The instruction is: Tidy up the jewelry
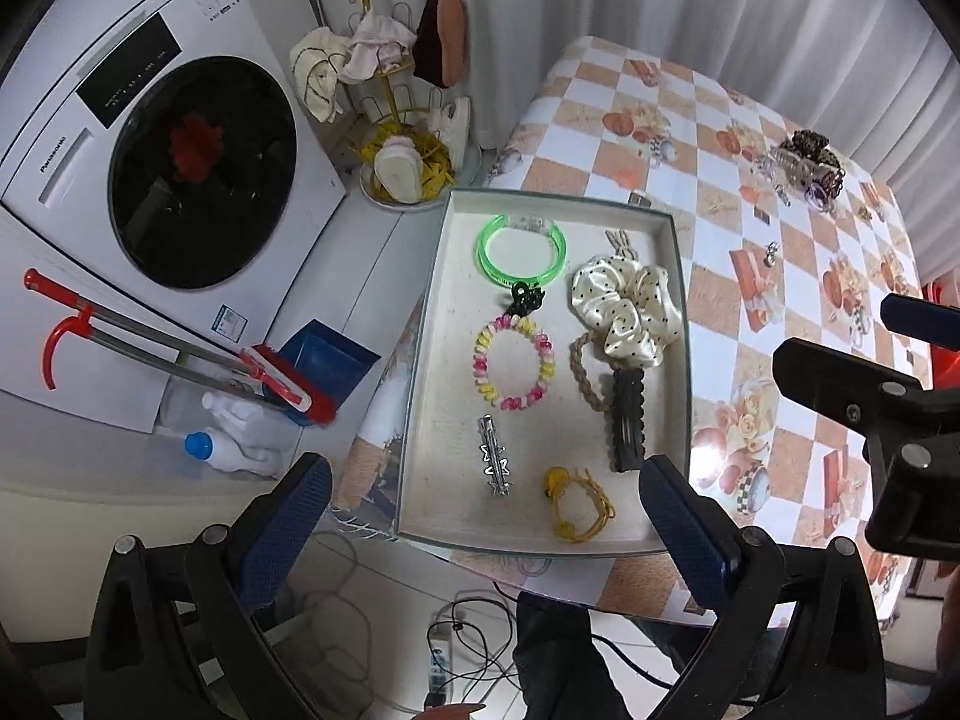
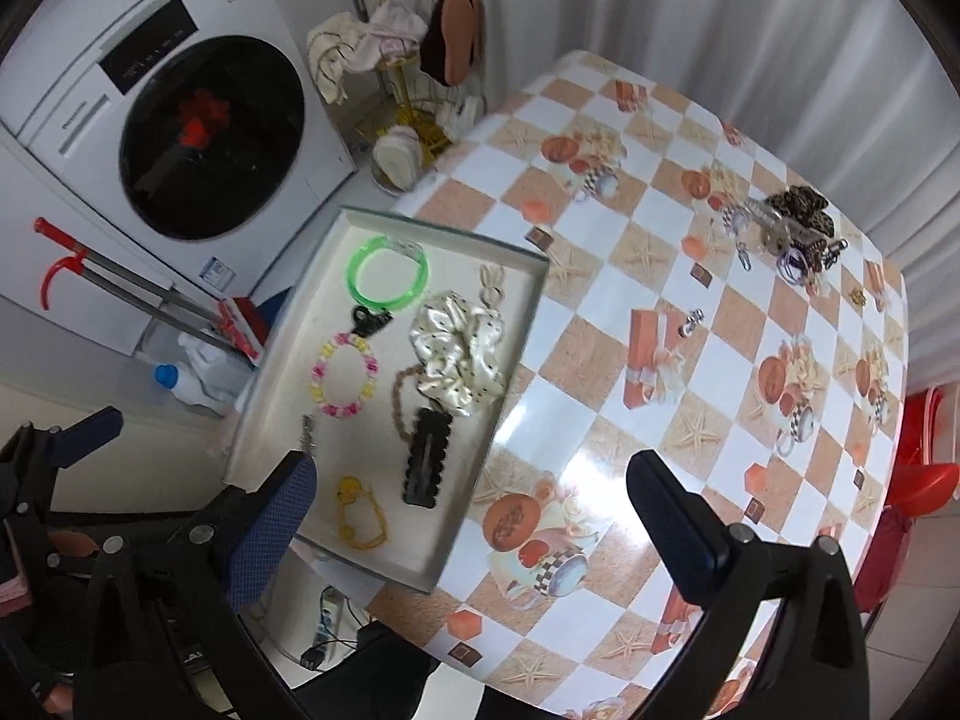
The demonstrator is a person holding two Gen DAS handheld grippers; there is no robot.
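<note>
A shallow white tray [image 1: 444, 360] [image 2: 282, 384] lies at the left edge of the checkered table [image 2: 600, 312]. In it are a green bangle [image 1: 521, 255], a pink-and-yellow bead bracelet [image 1: 480, 360], a cream dotted scrunchie [image 1: 624, 306] [image 2: 462, 354], a black hair clip [image 1: 627, 420] [image 2: 425, 462], a silver clip [image 1: 495, 468] and a yellow tie [image 1: 576, 504]. A pile of leopard claw clips and rings [image 1: 807, 165] [image 2: 792, 222] sits at the far side. My left gripper [image 1: 486, 463] hovers open above the tray's near end. My right gripper [image 2: 471, 462] hangs open over the tray's right wall, holding nothing.
A small metal clasp [image 2: 693, 319] lies loose mid-table. Left of the table stand a washing machine [image 1: 150, 168], a red broom with blue dustpan [image 1: 288, 384], a bottle [image 1: 222, 450] and a yellow rack with cloths [image 1: 384, 78]. Cables cross the floor [image 1: 456, 636]. A red stool [image 2: 918, 480] stands at the right.
</note>
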